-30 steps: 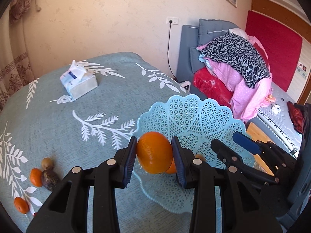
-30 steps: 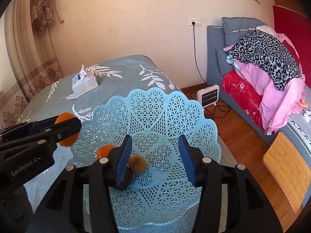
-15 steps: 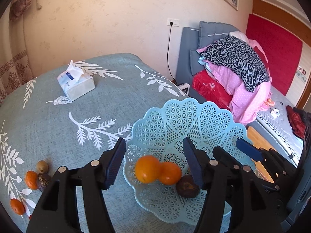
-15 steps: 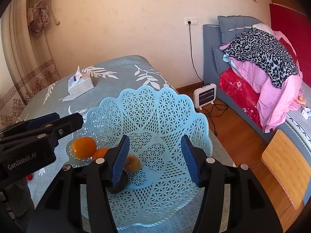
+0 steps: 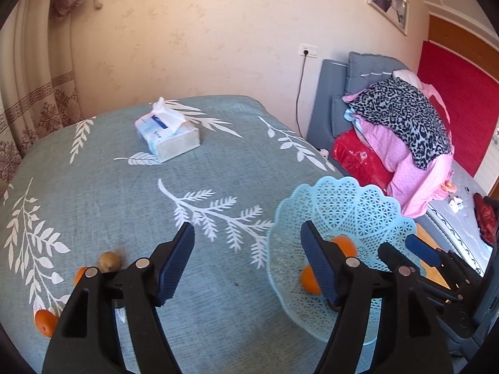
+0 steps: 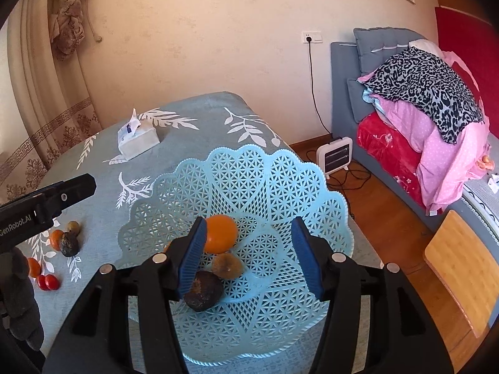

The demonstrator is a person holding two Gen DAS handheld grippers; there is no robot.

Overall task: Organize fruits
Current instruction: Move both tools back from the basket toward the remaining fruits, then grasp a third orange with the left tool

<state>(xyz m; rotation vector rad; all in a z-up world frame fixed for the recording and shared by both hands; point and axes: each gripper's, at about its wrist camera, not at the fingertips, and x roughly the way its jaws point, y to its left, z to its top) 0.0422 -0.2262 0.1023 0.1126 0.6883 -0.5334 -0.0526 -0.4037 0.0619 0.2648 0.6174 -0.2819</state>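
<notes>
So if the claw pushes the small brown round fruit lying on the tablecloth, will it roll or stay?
The brown fruit looks round and smooth, so a push would probably set it rolling. The tablecloth seems soft and woven, which may slow it soon. An orange lies right beside it, so it could bump that one.

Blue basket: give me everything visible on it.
The basket is pale blue, plastic by its look, an openwork lattice of heart-shaped panels with a scalloped rim. It sits upright on the leaf-print tablecloth, near the edge on the bed's side. Inside lie two oranges, of which the right wrist view shows one clearly, a brown kiwi-like fruit and a dark wrinkled fruit, bunched low at its centre. The right gripper hangs open over it; neither gripper visibly touches it.
</notes>
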